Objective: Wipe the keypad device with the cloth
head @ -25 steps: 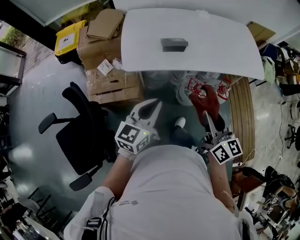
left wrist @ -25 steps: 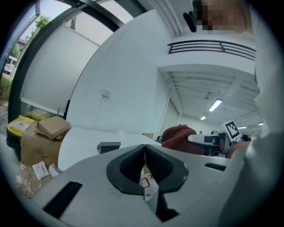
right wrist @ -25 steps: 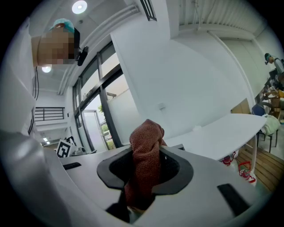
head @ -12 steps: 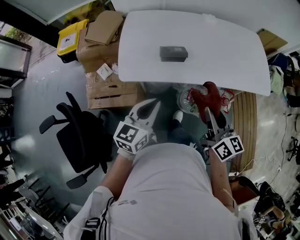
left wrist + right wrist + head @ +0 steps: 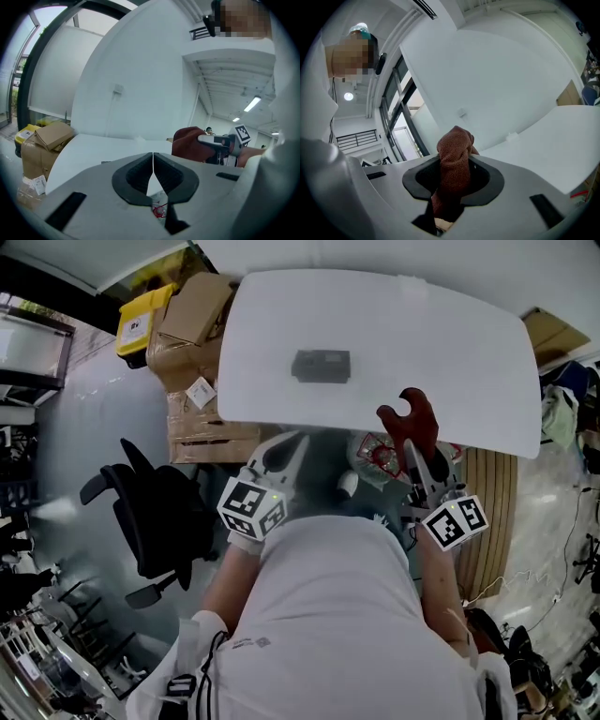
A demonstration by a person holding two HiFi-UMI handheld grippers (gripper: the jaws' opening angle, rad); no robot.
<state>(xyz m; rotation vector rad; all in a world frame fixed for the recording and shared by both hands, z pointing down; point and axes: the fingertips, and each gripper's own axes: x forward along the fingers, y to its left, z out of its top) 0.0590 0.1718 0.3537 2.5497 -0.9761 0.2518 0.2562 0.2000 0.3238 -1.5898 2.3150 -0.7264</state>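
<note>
The dark grey keypad device (image 5: 321, 366) lies near the middle of the white table (image 5: 450, 343). My right gripper (image 5: 411, 448) is shut on a dark red cloth (image 5: 411, 420), which hangs over the table's near edge, to the right of the device. The same cloth (image 5: 454, 165) bunches up between the jaws in the right gripper view. My left gripper (image 5: 298, 439) is shut and empty, just short of the near edge and below the device. In the left gripper view the left gripper (image 5: 153, 155) has its pads meeting, with the cloth (image 5: 187, 142) off to the right.
A black office chair (image 5: 150, 512) stands on the floor at the left. Stacked cardboard boxes (image 5: 192, 343) and a yellow bin (image 5: 141, 315) sit beside the table's left end. Plastic bags (image 5: 375, 451) lie under the table, and a slatted wooden piece (image 5: 483, 474) stands at the right.
Both grippers have moved up toward the table. The cloth was below the near edge and now overlaps it. The left gripper's tips have come close to the edge.
</note>
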